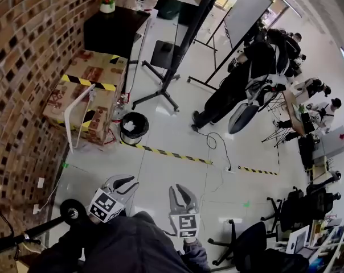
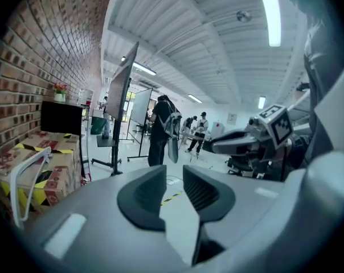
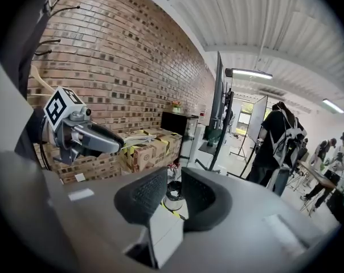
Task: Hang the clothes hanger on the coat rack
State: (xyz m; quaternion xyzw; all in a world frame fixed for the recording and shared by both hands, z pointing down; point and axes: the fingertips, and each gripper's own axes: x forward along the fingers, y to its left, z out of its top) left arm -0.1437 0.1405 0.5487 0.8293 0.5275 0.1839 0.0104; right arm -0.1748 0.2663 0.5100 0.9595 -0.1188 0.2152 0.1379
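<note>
A white clothes hanger (image 1: 78, 117) leans against the cardboard boxes (image 1: 95, 75) by the brick wall; the left gripper view shows the hanger (image 2: 25, 172) at its left edge. Dark coat rack hooks (image 3: 49, 40) jut out at the upper left of the right gripper view. A black bar with a round knob (image 1: 73, 212) crosses the lower left of the head view. My left gripper (image 1: 125, 182) and right gripper (image 1: 183, 190) hover side by side over the floor, far from the hanger. Both are shut with nothing between their jaws. Each shows in the other's view, the right gripper (image 2: 217, 145) and the left gripper (image 3: 116, 143).
A black bin (image 1: 133, 127) stands by the boxes on a yellow-black floor tape (image 1: 172, 153). A black cabinet (image 1: 112, 30) carries a flower pot. A black stand (image 1: 175, 61) and a whiteboard (image 1: 246, 7) are further off. People (image 1: 246, 73) and office chairs (image 1: 249, 243) fill the right.
</note>
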